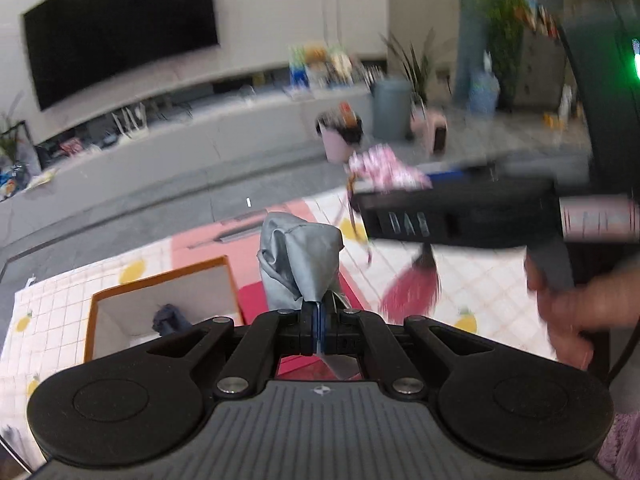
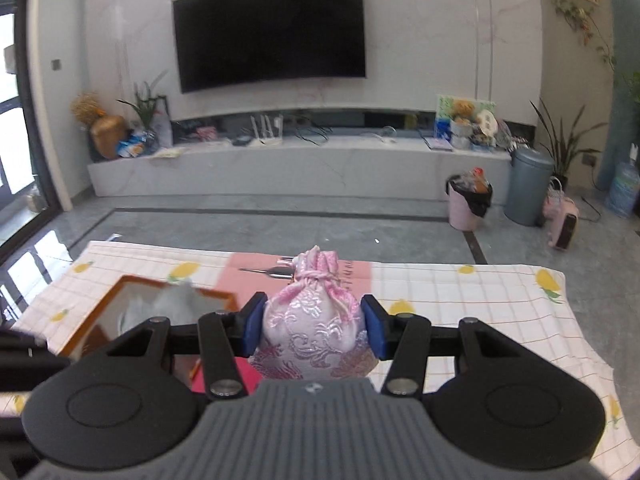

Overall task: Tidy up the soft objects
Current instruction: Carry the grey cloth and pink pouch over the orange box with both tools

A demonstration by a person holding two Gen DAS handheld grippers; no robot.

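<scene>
My left gripper [image 1: 319, 322] is shut on a grey fabric pouch [image 1: 298, 258] and holds it above the table, just right of an orange-rimmed box [image 1: 160, 280]. A dark blue soft item [image 1: 170, 320] lies inside the box. My right gripper [image 2: 312, 326] is shut on a pink embroidered drawstring pouch [image 2: 314, 320] held above the table. In the left wrist view the right gripper [image 1: 360, 196] appears blurred at upper right, with the pink pouch [image 1: 384, 168] and its red tassel [image 1: 412, 288] hanging. The box [image 2: 100, 312] shows at left in the right wrist view, with the grey pouch [image 2: 176, 300] blurred over it.
The table wears a white checked cloth with lemon print [image 2: 480, 312] and a pink mat [image 2: 256, 268] in the middle. A red flat item [image 1: 256, 296] lies under the grippers. Beyond the table are a TV wall, bins [image 2: 466, 204] and plants.
</scene>
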